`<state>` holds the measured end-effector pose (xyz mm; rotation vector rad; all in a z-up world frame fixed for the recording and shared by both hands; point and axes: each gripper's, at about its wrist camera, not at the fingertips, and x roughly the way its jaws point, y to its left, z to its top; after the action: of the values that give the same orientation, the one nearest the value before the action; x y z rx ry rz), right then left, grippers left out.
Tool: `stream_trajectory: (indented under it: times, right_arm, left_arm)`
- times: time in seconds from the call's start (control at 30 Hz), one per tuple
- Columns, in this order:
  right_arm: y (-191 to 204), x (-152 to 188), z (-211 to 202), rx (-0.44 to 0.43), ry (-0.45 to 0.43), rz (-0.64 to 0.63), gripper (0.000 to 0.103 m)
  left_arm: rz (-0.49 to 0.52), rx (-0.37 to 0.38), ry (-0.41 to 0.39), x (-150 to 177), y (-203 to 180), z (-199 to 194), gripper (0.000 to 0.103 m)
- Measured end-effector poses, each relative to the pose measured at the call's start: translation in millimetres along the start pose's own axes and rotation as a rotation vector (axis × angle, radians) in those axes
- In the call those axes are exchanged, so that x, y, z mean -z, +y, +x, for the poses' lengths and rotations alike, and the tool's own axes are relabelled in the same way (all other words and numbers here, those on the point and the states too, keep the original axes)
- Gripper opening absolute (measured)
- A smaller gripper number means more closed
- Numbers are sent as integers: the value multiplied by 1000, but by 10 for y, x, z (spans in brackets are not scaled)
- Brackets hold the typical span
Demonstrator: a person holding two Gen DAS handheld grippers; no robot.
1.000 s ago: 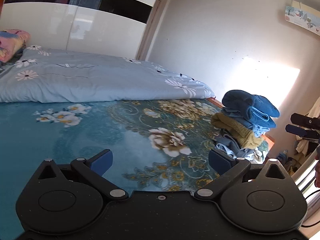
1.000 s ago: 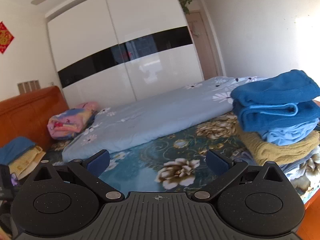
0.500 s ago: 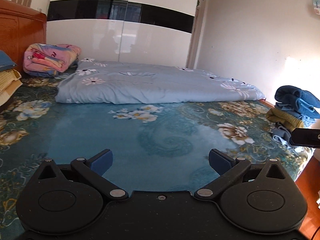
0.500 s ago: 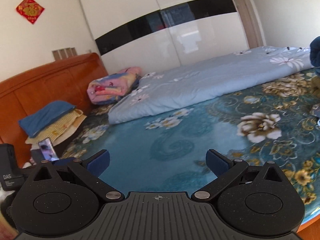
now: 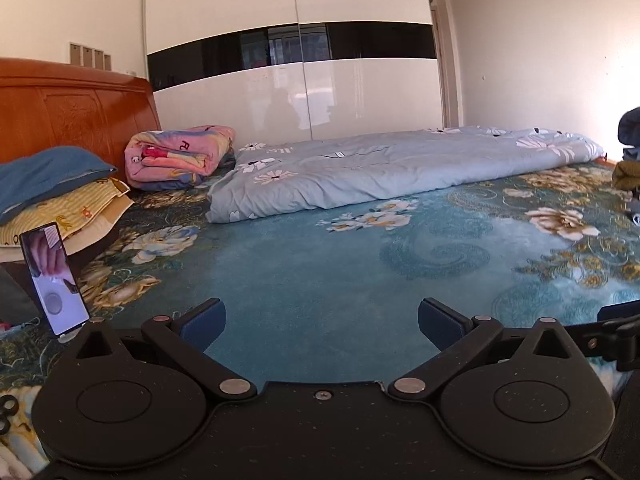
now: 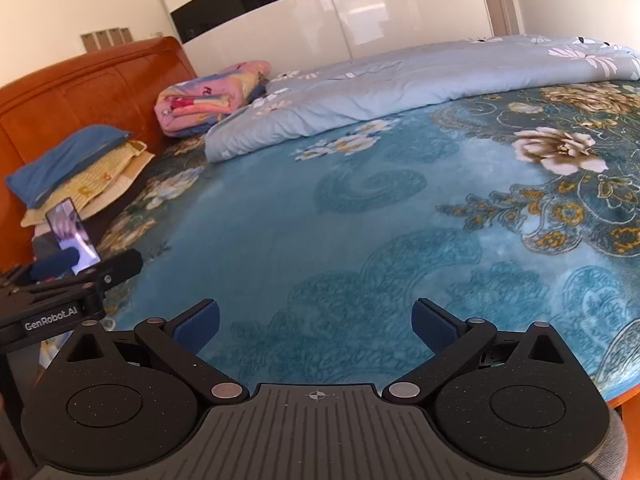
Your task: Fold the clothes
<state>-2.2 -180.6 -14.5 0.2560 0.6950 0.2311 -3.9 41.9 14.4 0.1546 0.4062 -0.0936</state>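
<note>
Bed with a teal floral blanket [image 5: 320, 280], orange headboard [image 5: 72, 108] at 10 o'clock; a pale-blue quilt [image 5: 400, 168] lies long-axis from 10 toward 2 o'clock. Left gripper [image 5: 320, 318] and right gripper [image 6: 316, 320] hover over bare blanket, jaws wide apart, empty. Only the left view catches the stacked clothes [image 5: 626, 168] at 3 o'clock, cropped; both show the propped phone [image 5: 54, 278].

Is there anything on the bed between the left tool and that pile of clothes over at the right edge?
Nothing visible does. Between the open left tool and the pile of clothes lies only bare floral bedspread. The grey-blue quilt lies farther back, off that path.
</note>
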Motion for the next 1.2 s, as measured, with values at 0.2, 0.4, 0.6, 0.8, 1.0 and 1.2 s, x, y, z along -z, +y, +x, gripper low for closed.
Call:
stream_trajectory:
  times: [0.2,0.4,0.6,0.8,1.0,1.2]
  right_arm:
    - [152,166,0,31,-15,-53,103]
    - [237,283,8,41,-3,-124,103]
    - [262,329,20,33,14,-152,103]
    - [197,326,24,34,22,-118,103]
    - [159,336,47,32,32,-99,103]
    - [145,343,73,29,45,-93,103]
  left_arm:
    - [-61,31,48,73,-121,25,102]
    - [-50,56,69,169,-239,19,102]
    - [-43,42,67,195,-271,15,102]
    - [-60,22,79,204,-249,53,102]
    - [-29,5,21,205,-278,-5,102]
    - [-23,4,14,198,-291,-1,102]
